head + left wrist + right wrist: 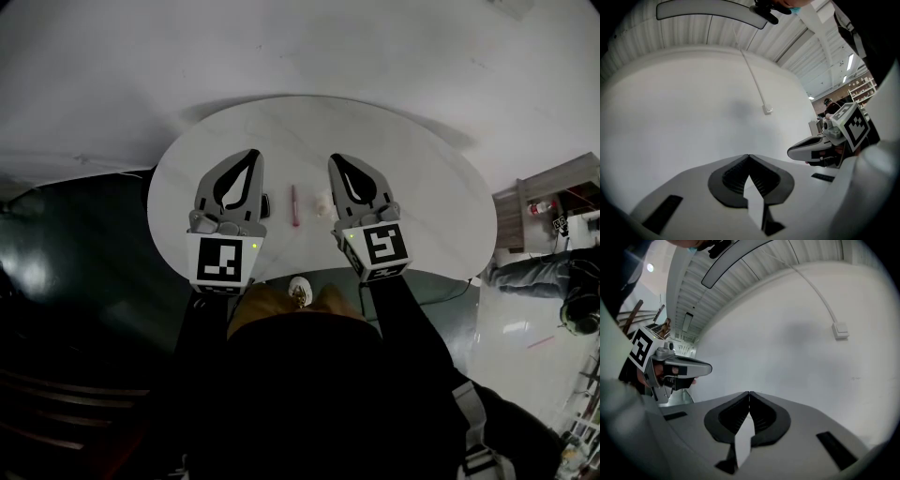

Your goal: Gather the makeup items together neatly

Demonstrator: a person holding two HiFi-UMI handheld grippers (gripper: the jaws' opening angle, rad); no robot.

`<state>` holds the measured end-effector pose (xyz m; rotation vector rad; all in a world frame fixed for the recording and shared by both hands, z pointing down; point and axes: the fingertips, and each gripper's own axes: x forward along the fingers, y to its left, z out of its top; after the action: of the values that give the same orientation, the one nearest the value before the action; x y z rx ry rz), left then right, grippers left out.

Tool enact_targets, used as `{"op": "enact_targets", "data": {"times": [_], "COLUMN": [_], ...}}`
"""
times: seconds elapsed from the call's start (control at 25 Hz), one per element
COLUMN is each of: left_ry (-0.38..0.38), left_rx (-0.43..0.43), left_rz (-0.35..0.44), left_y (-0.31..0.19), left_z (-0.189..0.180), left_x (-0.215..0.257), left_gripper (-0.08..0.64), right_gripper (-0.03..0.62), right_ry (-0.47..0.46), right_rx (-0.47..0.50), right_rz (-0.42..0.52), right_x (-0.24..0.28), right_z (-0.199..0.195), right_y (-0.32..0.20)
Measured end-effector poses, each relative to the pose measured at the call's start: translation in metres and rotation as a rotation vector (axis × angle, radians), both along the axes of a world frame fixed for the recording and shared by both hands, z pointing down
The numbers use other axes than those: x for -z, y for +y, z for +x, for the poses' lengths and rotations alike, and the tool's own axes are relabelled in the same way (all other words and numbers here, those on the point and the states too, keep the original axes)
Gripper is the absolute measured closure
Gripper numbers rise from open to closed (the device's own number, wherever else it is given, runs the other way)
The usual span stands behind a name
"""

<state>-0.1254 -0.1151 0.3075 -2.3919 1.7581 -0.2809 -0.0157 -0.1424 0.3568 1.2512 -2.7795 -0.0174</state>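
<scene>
On the round white table (431, 178) a slim pink stick (292, 204) lies between my two grippers. A small white item (324, 204) sits just right of it, and a small dark item (267, 204) just left of it. My left gripper (251, 153) is held over the table left of the stick, jaws shut and empty. My right gripper (335, 159) is held to the right, partly over the white item, also shut and empty. Both gripper views face a white wall. The left gripper (749, 156) and the right gripper (749, 393) show closed tips there, and neither view shows the table.
A small white object (299, 289) sits at the table's near edge by my head. Dark floor lies to the left. A shelf unit (548, 187) and a person (562, 281) are at the far right. A wall switch (841, 330) with a cable hangs ahead.
</scene>
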Motion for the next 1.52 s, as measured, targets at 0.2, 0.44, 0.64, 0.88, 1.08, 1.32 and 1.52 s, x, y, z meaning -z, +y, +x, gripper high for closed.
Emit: {"op": "enact_targets", "data": {"times": [0.2, 0.44, 0.64, 0.88, 1.08, 1.32, 1.52], "left_ry": [-0.002, 0.006, 0.01, 0.017, 0.016, 0.014, 0.009], "left_rx": [0.009, 0.009, 0.01, 0.013, 0.017, 0.018, 0.017], "left_rz": [0.003, 0.014, 0.011, 0.009, 0.008, 0.01, 0.014], "left_y": [0.0, -0.001, -0.004, -0.007, -0.01, -0.015, -0.016], "left_z": [-0.004, -0.007, -0.008, -0.009, -0.011, -0.011, -0.011], "left_x": [0.0, 0.004, 0.005, 0.005, 0.004, 0.005, 0.006], "left_gripper": [0.546, 0.546, 0.546, 0.546, 0.546, 0.546, 0.546], "right_gripper": [0.565, 0.565, 0.565, 0.565, 0.565, 0.565, 0.565], "right_ry": [0.006, -0.008, 0.014, 0.019, 0.04, 0.036, 0.037], "right_rx": [-0.005, -0.002, -0.008, -0.006, 0.002, -0.002, 0.017], "right_rz": [0.013, 0.023, 0.029, 0.027, 0.039, 0.057, 0.064], "right_x": [0.003, 0.012, 0.006, 0.005, 0.005, 0.014, 0.013], "right_z": [-0.001, -0.007, -0.003, -0.002, -0.003, -0.005, -0.006], "right_y": [-0.002, -0.002, -0.006, -0.011, -0.012, -0.015, -0.016]}}
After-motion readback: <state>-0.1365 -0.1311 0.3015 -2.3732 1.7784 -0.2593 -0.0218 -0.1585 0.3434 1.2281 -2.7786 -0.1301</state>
